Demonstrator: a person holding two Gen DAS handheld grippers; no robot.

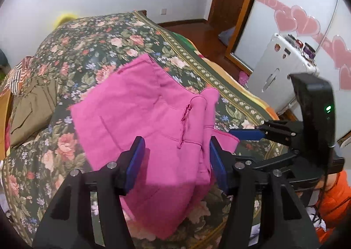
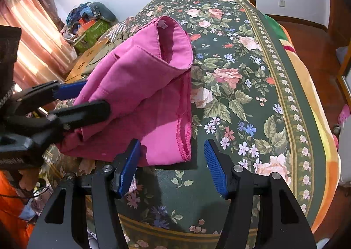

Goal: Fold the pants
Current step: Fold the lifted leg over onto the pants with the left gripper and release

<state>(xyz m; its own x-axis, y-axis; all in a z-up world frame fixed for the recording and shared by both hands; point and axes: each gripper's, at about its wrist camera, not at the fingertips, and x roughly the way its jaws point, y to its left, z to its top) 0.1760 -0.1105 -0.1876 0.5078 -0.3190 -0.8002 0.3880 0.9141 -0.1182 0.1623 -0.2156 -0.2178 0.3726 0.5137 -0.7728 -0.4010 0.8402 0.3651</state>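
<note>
Bright pink pants [image 1: 136,104] lie folded on the floral bed cover [image 1: 87,36], with the drawstring waist bunched toward the right. My left gripper [image 1: 176,152] stands open astride the near part of the pants, its right pad against a fold. In the right wrist view the pants [image 2: 136,77] bulge up with the waist opening facing away, and the left gripper [image 2: 96,95] straddles their left side. My right gripper [image 2: 172,154] is open low over the cover [image 2: 241,73], with the stitched hem corner just inside its left finger. In the left wrist view the right gripper [image 1: 233,144] sits at the pants' right edge.
An olive garment [image 1: 33,106] and a striped cloth [image 1: 19,73] lie on the bed's left side. Right of the bed are a white appliance [image 1: 283,69] and a wooden floor [image 1: 190,27]. Curtains [image 2: 33,40] and stacked boxes [image 2: 92,27] stand far left. An orange sleeve [image 1: 337,200] shows.
</note>
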